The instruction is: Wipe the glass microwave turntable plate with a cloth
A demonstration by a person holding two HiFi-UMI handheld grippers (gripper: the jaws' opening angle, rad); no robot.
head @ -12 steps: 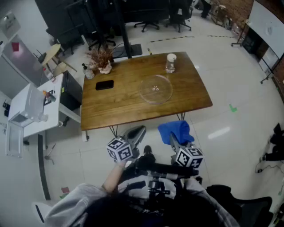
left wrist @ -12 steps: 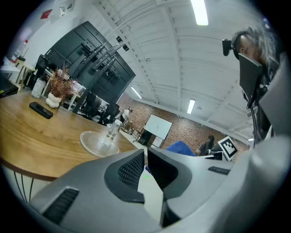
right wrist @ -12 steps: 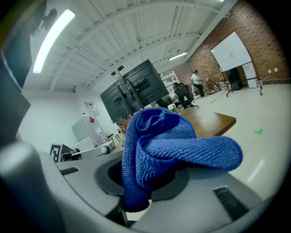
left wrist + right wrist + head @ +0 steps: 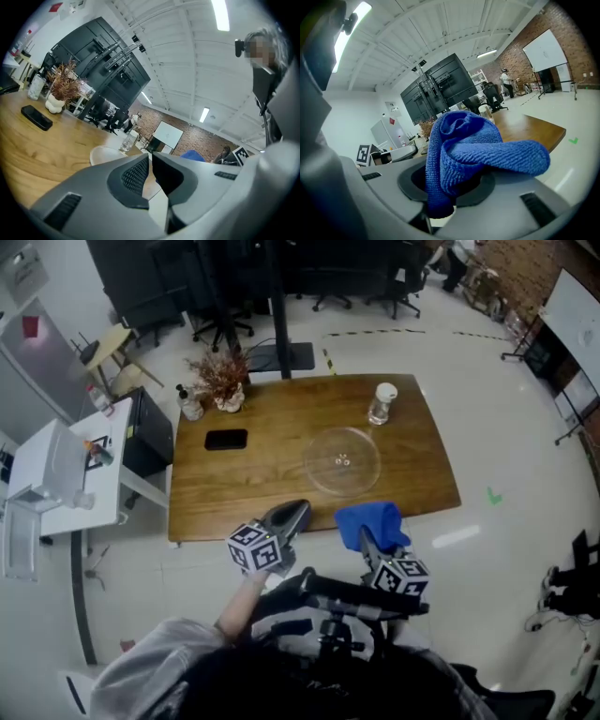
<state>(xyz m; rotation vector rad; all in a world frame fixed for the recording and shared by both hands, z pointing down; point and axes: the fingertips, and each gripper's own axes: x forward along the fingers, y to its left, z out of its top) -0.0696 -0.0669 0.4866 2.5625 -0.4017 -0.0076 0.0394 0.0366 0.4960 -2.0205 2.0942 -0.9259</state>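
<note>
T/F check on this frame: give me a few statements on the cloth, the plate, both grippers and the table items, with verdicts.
1. The right gripper is clamped on the blue cloth. True.
2. The cloth already lies on the glass plate. False: the plate lies bare on the table, and the cloth is held apart from it, at the table's near edge.
3. The left gripper grips the plate. False: its jaws are together on nothing, short of the plate.
4. A black phone lies on the table, left of the plate. True.
5. The bottle stands on the plate. False: it stands on the wood beyond the plate's far right side.
</note>
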